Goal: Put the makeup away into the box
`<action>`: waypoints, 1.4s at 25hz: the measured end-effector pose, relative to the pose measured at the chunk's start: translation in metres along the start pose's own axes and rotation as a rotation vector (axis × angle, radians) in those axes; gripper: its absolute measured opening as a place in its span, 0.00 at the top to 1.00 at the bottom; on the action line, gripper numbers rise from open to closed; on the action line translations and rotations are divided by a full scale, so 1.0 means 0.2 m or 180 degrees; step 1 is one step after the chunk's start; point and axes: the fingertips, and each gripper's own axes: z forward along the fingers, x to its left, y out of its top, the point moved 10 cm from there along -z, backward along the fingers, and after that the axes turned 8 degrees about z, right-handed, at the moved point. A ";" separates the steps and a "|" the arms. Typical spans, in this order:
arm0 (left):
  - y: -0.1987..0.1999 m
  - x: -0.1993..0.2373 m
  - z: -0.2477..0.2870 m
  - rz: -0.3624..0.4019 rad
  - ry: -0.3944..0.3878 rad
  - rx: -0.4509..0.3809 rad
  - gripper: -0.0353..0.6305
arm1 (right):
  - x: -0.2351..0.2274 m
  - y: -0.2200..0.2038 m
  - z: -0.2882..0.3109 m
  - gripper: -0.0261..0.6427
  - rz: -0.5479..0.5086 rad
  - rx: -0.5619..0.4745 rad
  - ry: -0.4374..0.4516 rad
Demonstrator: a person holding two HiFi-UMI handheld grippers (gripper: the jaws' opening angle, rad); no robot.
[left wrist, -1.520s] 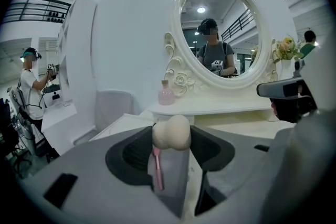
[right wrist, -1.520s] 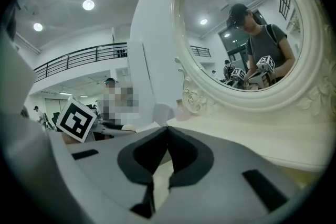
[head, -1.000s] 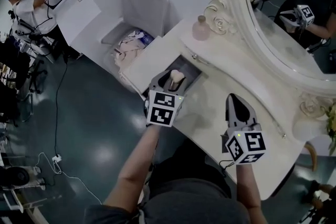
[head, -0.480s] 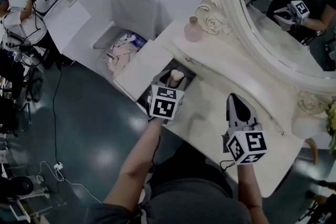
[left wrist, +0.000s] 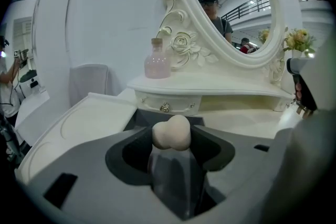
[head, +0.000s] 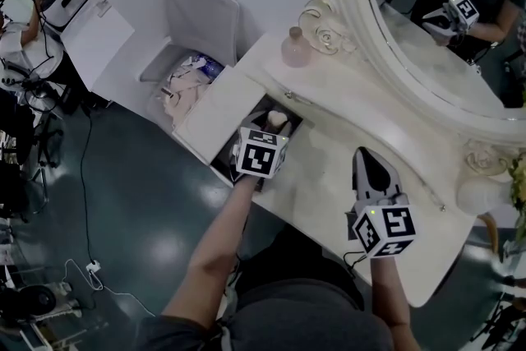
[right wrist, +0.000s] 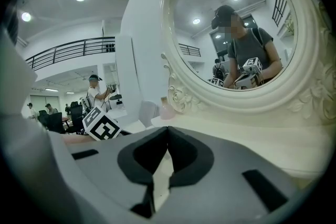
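A beige makeup sponge (left wrist: 171, 132) sits between the jaws of my left gripper (left wrist: 170, 136), which is shut on it. In the head view the sponge (head: 278, 119) and left gripper (head: 274, 124) hang just over the open dark drawer (head: 289, 126) of the white vanity (head: 345, 111). The drawer's inside is mostly hidden by the gripper. My right gripper (head: 364, 156) hovers over the vanity top to the right, jaws shut tip to tip with nothing in them (right wrist: 167, 131).
A pink bottle (head: 294, 48) stands on the vanity shelf by the ornate oval mirror (head: 444, 37). A bin with crumpled material (head: 185, 82) sits on the floor at the left. Flowers (left wrist: 296, 39) stand at the right end. People work far left (head: 16, 20).
My left gripper has sunk with the sponge toward the open drawer. The right gripper has stayed where it was.
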 end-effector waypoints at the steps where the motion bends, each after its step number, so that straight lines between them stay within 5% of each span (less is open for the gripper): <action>1: 0.00 0.01 0.01 -0.0019 -0.0029 0.0032 0.62 | 0.00 0.00 0.00 0.95 -0.0003 0.0005 -0.0004; 19: 0.01 0.04 0.13 -0.0289 -0.0389 0.0412 0.61 | -0.03 0.00 0.04 0.95 0.0032 0.0040 -0.0043; 35: 0.03 0.04 0.10 -0.0099 -0.0354 0.0364 0.55 | -0.04 0.00 0.03 0.95 0.0038 0.0037 -0.0042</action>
